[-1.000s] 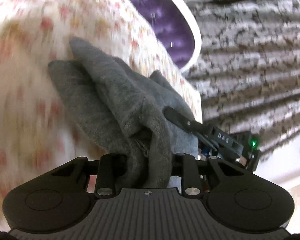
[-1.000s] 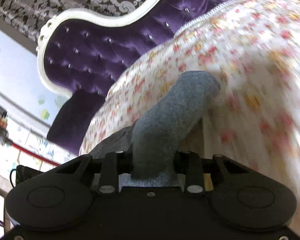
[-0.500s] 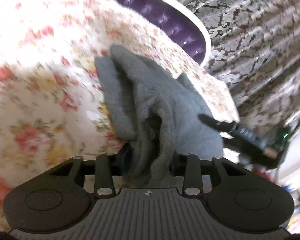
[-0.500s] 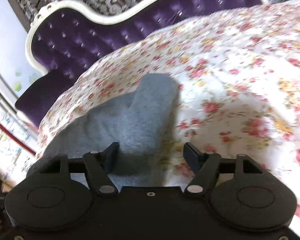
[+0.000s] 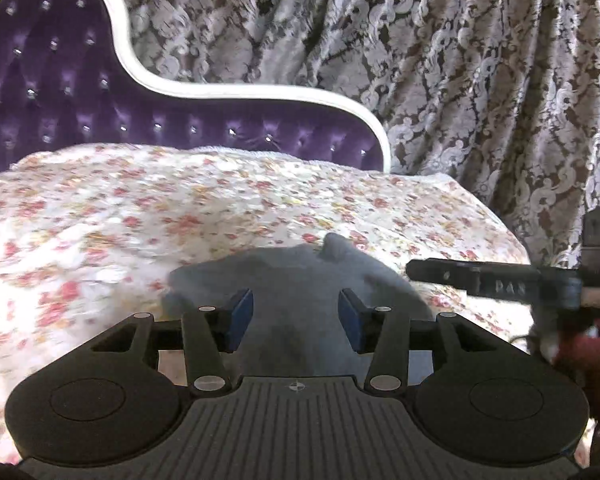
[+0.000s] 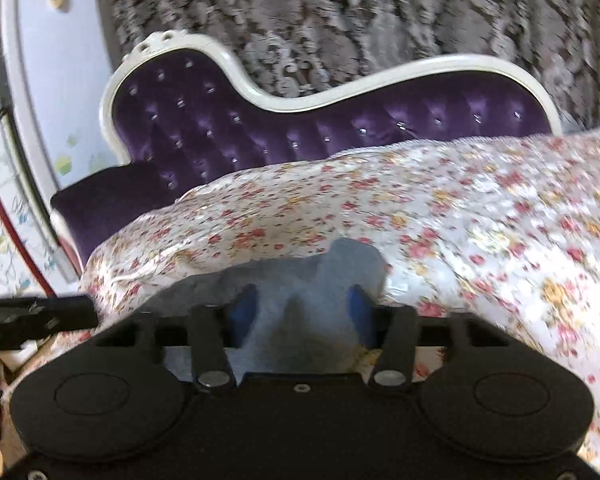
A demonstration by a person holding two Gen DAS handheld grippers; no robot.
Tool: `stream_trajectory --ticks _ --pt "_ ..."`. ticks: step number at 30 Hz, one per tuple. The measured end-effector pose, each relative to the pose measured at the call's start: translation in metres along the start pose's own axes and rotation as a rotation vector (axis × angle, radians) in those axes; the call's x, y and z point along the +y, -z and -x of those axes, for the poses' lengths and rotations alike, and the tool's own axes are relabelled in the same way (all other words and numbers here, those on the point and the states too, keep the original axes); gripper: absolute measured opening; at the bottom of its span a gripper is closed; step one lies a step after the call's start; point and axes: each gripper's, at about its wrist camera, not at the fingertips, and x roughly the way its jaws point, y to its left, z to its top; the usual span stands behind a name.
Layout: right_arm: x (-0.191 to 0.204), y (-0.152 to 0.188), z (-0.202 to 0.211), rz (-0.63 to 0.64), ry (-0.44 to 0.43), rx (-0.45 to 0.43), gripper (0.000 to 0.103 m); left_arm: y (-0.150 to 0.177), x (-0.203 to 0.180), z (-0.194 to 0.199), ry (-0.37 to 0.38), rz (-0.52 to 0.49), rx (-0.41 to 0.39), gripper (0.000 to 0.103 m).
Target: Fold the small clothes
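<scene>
A small grey garment [image 5: 300,280] lies bunched on the floral bedspread [image 5: 140,208] near its front edge. My left gripper [image 5: 296,318] is open, its blue pads apart just above the near side of the cloth, holding nothing. The right gripper shows at the right edge of the left wrist view [image 5: 500,284]. In the right wrist view the same grey garment [image 6: 300,292] lies in front of my right gripper [image 6: 304,316], which is open and empty, blue pads on either side of the cloth. The left gripper's tip [image 6: 36,314] shows at the left edge.
A purple tufted headboard [image 5: 80,112] with a white frame stands behind the bedspread, and a patterned grey curtain [image 5: 460,80] hangs behind that. A pale wall [image 6: 60,80] is at the left. The bedspread [image 6: 480,220] stretches wide to the right of the garment.
Both grippers opened and let go of the grey garment, which now lies on the bedspread. Both grippers have pulled back and levelled out, facing the headboard.
</scene>
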Motion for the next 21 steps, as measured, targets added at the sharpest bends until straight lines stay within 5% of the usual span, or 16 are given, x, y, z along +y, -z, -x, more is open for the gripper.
stream_trajectory --ticks 5,8,15,18,21 --pt "0.013 -0.003 -0.007 0.068 -0.024 0.012 0.039 0.019 0.004 -0.024 -0.049 -0.048 0.011 0.045" --pt "0.017 -0.004 -0.009 0.085 -0.038 0.018 0.039 0.041 0.025 -0.039 -0.097 0.014 0.126 0.047" --pt "0.028 -0.003 -0.031 0.152 -0.079 0.110 0.039 0.044 0.030 -0.031 -0.105 0.066 0.099 0.048" --pt "0.026 -0.002 -0.053 0.191 -0.042 0.180 0.037 0.044 0.026 -0.030 -0.113 0.066 0.099 0.048" --pt "-0.003 0.002 -0.077 0.100 0.030 0.224 0.034 0.041 0.028 -0.037 -0.114 0.077 0.103 0.048"
